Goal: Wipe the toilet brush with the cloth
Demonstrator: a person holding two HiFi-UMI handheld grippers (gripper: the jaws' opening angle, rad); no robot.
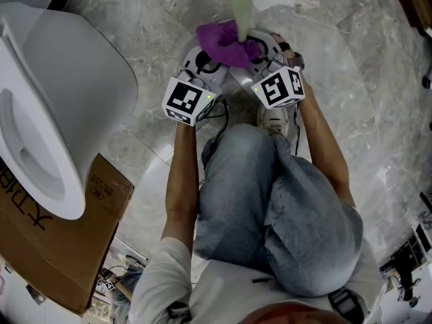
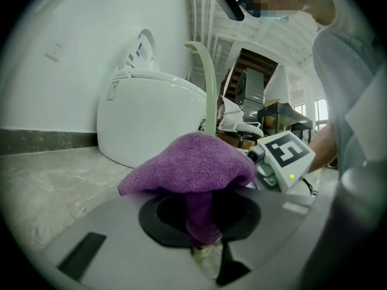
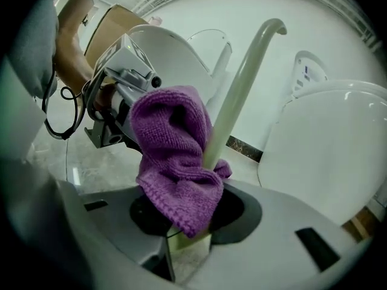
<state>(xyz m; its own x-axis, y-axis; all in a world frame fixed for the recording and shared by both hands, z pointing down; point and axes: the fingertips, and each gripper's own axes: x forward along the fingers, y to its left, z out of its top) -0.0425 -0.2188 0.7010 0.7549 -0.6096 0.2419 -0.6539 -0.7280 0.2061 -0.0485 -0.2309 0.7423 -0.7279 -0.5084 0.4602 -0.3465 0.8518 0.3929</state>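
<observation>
Gripping the toilet brush (image 3: 242, 83) between closed jaws, the right gripper (image 1: 260, 54) is steadying it; the left gripper (image 1: 210, 59) is pinching the cloth (image 2: 193, 165) against it. Wiping appears to be under way, not complete.

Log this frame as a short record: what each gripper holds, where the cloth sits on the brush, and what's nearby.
left gripper: shut on purple cloth
right gripper: shut on toilet brush, low on its pale green handle
cloth position: bunched against the handle, just above the right gripper's jaws
surroundings: white toilet, cardboard by it, marble floor
</observation>
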